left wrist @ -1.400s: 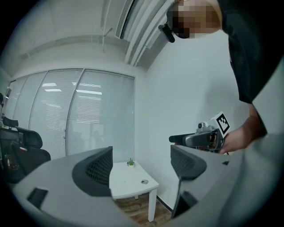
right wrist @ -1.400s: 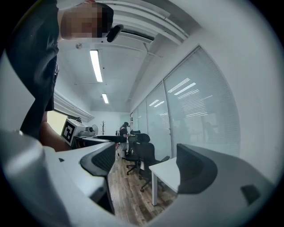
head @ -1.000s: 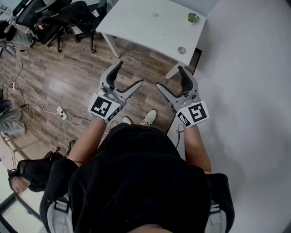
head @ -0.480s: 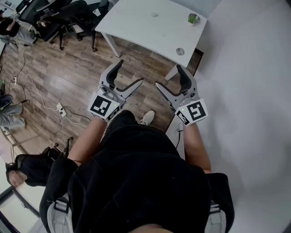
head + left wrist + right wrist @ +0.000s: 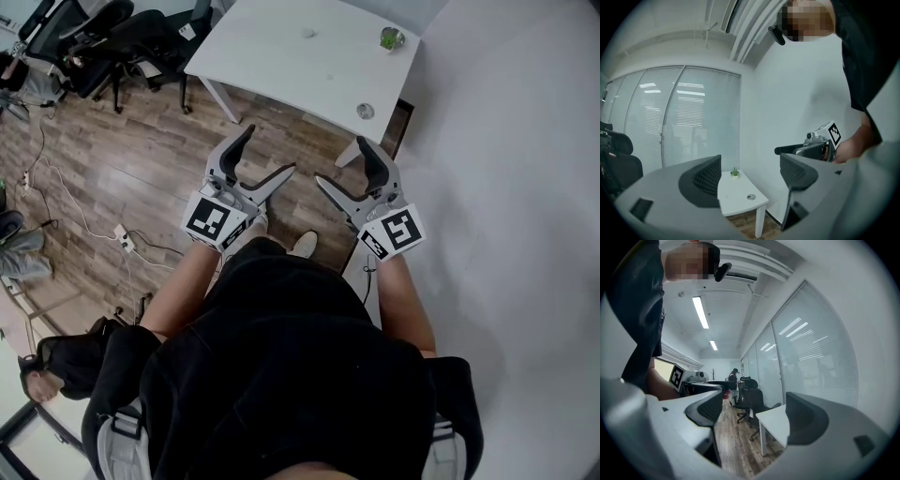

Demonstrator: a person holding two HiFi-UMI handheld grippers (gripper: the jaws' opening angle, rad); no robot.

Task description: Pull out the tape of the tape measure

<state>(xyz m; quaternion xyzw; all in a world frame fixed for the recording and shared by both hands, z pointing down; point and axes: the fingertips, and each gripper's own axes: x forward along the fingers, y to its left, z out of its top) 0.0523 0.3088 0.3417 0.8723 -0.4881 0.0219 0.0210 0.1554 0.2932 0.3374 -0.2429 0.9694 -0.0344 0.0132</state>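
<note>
Person in a black top is standing on the wooden floor, holding 2 tongs out in front, both well short of the white surface.

Left tongs are gaping wide and gripping nothing. The left gripper view is showing only the surface corner and the white wall through the gap. Right tongs are also gaping wide and holding nothing. The right gripper view is showing floor, the surface edge and black office chairs between the jaws. The 2 tongs are sitting side by side, apart, with jaws pointing toward the surface and the marker cubes facing up at the head camera.

Tape measure: a small round grey disc is lying on the surface near its front right corner. It is probably the tape measure but is too small to confirm. It is lying well apart from both tongs.

A small green plant is standing at the far right corner of the surface, by the wall. 1 tiny pale item is lying near the far edge; cannot tell what it is.

A power strip with cables is lying on the floor at left. White shoes are peeking out below the tongs.
</note>
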